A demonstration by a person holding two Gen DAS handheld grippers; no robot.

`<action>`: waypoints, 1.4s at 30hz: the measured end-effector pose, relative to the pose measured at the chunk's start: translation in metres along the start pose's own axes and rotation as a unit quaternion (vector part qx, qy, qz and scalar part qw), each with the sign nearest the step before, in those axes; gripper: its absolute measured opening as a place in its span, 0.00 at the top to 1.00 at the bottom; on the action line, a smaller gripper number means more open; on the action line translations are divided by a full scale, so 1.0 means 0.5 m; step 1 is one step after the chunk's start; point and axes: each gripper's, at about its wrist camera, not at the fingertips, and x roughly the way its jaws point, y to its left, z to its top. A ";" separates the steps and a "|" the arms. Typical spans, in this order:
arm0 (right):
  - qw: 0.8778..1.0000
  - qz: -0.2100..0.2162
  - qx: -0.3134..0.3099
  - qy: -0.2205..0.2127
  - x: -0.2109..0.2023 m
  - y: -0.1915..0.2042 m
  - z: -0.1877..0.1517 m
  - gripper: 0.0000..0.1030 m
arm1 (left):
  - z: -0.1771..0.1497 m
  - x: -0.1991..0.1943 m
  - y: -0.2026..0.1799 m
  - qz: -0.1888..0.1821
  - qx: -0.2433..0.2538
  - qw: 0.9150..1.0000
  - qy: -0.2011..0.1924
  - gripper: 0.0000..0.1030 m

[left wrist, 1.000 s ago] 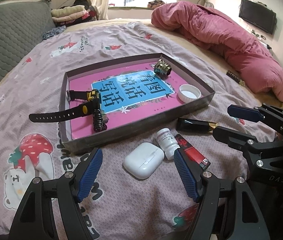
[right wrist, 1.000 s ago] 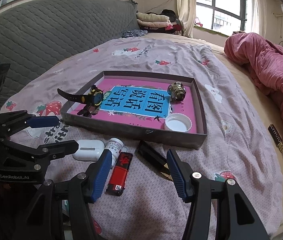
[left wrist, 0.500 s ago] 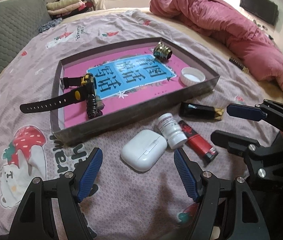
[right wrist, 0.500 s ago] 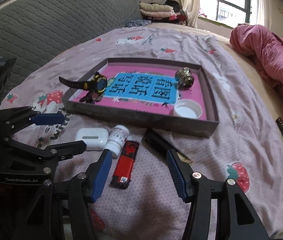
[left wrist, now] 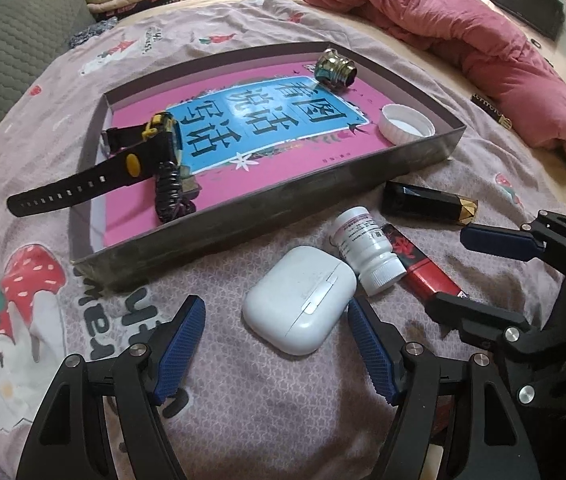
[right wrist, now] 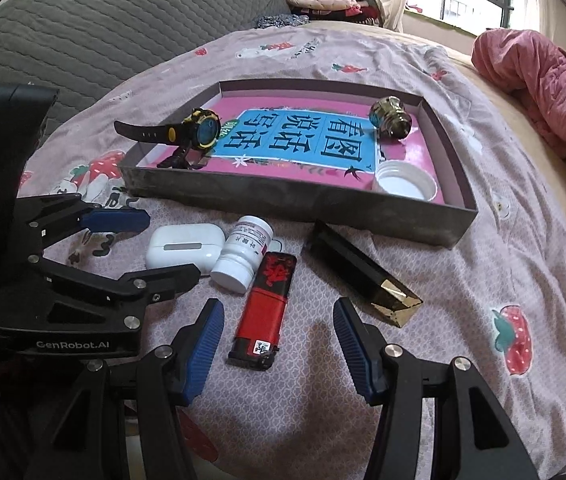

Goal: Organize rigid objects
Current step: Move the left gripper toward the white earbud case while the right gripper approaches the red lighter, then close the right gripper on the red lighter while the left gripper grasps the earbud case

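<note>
A shallow grey tray (left wrist: pixel 283 210) (right wrist: pixel 295 204) with a pink and blue floor lies on the bed. It holds a black and yellow watch (left wrist: pixel 123 160) (right wrist: pixel 199 132), a metal knob (left wrist: pixel 335 70) (right wrist: pixel 391 116) and a white cap (left wrist: pixel 406 124) (right wrist: pixel 405 186). In front of it lie a white earbud case (left wrist: pixel 301 300) (right wrist: pixel 185 246), a white pill bottle (left wrist: pixel 367 254) (right wrist: pixel 245 258), a red lighter (left wrist: pixel 423 272) (right wrist: pixel 267 308) and a black and gold lipstick (left wrist: pixel 427 204) (right wrist: pixel 363 276). My left gripper (left wrist: pixel 277 344) is open, just short of the earbud case. My right gripper (right wrist: pixel 279 344) is open over the lighter's near end.
The bed has a pink strawberry-print sheet (right wrist: pixel 503 320). A rumpled pink duvet (left wrist: pixel 463 40) lies at the far right. A grey quilted headboard (right wrist: pixel 103 20) is at the left. A small black item (left wrist: pixel 491 112) lies beside the duvet.
Both grippers have moved forward and lower towards the loose objects, which now look larger. Both stay open. No object has moved.
</note>
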 end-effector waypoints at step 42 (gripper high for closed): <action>0.999 0.004 0.026 0.031 0.052 -0.025 0.010 0.74 | 0.026 0.051 0.004 -0.006 -0.022 1.000 0.006 0.28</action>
